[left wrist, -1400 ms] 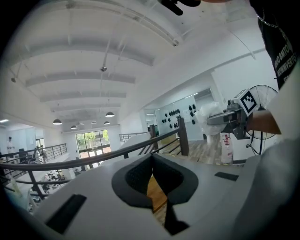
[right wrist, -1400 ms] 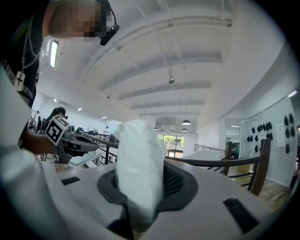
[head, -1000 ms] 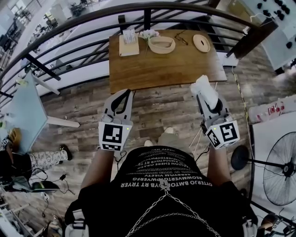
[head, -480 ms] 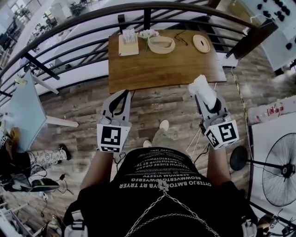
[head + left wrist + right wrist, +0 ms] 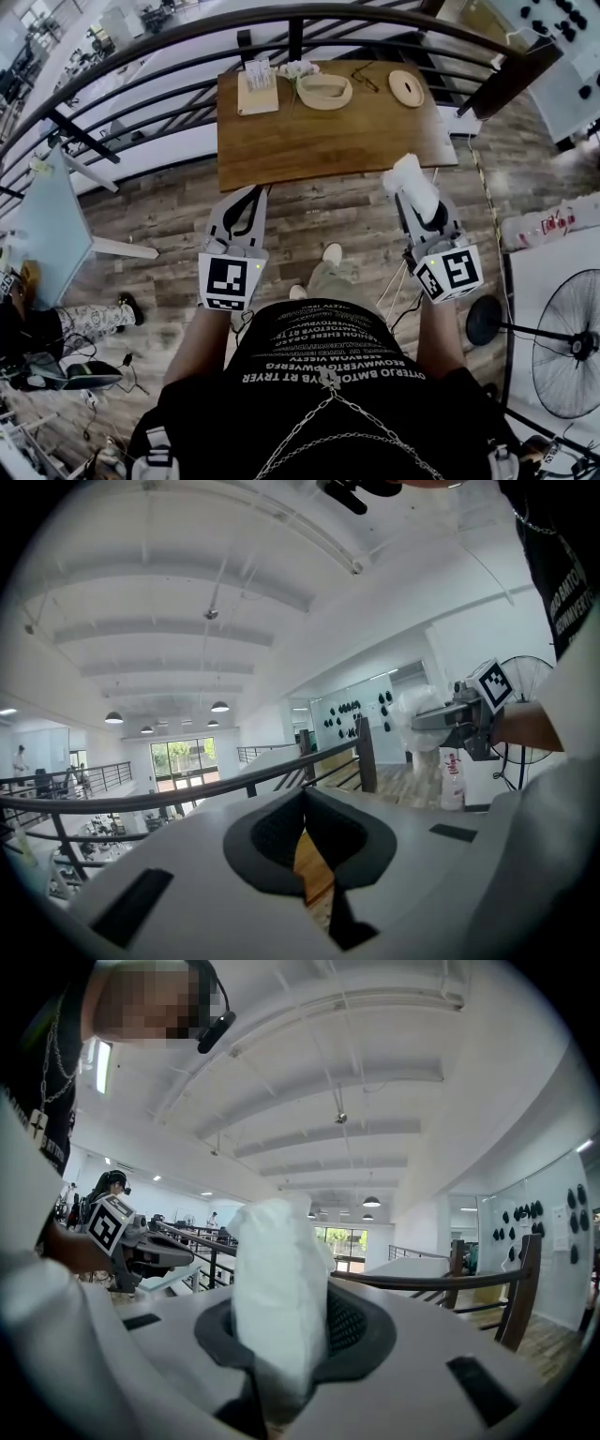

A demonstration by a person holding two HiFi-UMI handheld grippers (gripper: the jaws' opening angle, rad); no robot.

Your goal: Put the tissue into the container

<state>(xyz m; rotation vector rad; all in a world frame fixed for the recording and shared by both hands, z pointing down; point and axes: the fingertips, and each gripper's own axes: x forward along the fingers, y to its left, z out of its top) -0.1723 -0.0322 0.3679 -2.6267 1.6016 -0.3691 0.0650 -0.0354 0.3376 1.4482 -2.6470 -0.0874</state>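
since a second ago the person's shoe (image 5: 332, 253) has stepped forward and the wooden table (image 5: 319, 141) sits a touch further left in the head view; both grippers have hardly shifted. only the head view shows the table, with the oval container (image 5: 325, 103) near its far edge, well apart from both grippers. the gripper views look out over the railing (image 5: 422, 1279) and catch each other. both forearms reach forward, side by side, near the table's near edge. the left gripper (image 5: 255, 190) has its jaw tips pressed together on nothing. the right gripper (image 5: 415, 199) pinches the white tissue (image 5: 409, 176), which stands out past its jaws.
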